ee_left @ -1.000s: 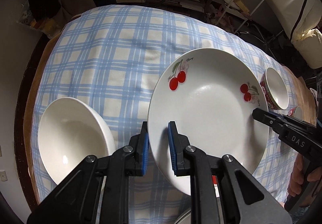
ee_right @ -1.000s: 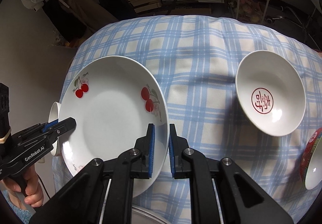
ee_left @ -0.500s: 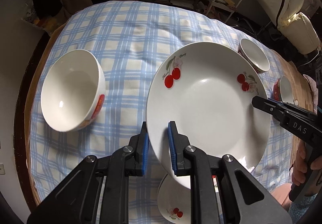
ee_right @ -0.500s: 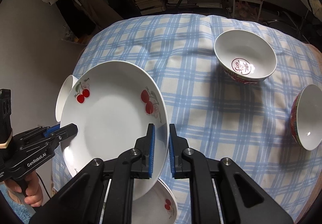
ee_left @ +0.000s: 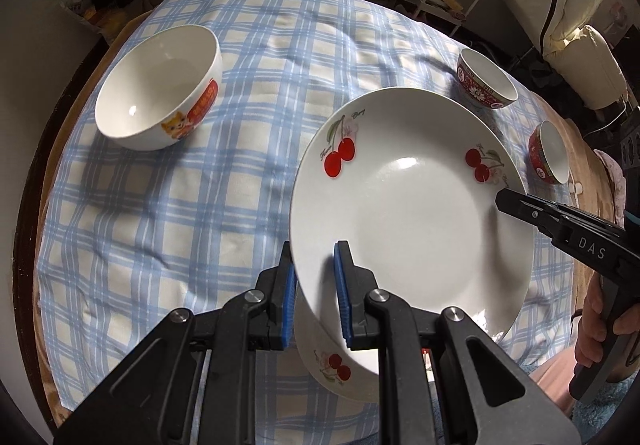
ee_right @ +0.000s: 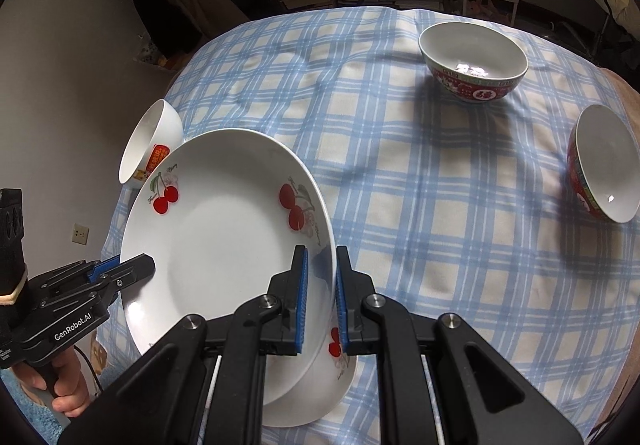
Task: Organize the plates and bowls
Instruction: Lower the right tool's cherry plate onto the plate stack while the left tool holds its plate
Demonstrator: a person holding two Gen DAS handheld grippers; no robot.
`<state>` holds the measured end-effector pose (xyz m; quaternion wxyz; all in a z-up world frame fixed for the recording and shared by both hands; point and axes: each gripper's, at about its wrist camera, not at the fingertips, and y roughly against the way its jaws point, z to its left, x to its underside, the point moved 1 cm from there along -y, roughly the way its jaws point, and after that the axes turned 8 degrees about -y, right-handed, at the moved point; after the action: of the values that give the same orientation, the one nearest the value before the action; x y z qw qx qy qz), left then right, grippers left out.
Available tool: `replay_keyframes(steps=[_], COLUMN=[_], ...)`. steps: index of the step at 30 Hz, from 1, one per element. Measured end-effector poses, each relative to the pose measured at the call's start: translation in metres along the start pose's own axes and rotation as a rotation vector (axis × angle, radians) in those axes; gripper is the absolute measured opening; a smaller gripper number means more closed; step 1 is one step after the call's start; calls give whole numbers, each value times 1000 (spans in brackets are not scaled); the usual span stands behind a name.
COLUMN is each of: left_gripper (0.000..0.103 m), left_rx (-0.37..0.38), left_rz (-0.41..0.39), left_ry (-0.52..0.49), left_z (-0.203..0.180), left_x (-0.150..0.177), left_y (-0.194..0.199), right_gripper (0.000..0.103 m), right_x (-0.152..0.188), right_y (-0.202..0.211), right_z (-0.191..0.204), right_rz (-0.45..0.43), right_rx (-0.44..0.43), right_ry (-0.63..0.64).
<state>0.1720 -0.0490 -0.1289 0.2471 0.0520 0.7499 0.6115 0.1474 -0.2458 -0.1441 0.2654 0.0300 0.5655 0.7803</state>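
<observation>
**Cherry plate held over its twin**

Both tools are pinching the cherry plate point(ee_left: 416, 213): left tool point(ee_left: 314, 297) gripping its near-left rim, right tool point(ee_right: 320, 301) its right rim. A second plate point(ee_right: 320, 397) is lying directly beneath on the table point(ee_right: 440, 245).

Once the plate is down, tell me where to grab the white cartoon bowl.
Take the white cartoon bowl by its rim, coming from above with one finger inside and one outside. It stands upright and open on the checked tablecloth, apart from the other dishes, and its thin rim suits a hand-held gripper's narrow opening.
</observation>
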Motion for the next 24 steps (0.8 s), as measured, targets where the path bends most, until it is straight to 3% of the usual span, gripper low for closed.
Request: replay_keyframes(steps=[8,24], left_gripper=[18,18], left_rx=[-4,-24], left_rz=[5,-11], left_ry=[21,15], left_z=[6,9], left_x=[30,45], left_y=[-5,-5], right_gripper=[14,14], right_x=[25,48], right_y=[-6,-19], right_z=[6,6], right_rz=[19,50], right_rx=[1,19], right_ry=[29,19])
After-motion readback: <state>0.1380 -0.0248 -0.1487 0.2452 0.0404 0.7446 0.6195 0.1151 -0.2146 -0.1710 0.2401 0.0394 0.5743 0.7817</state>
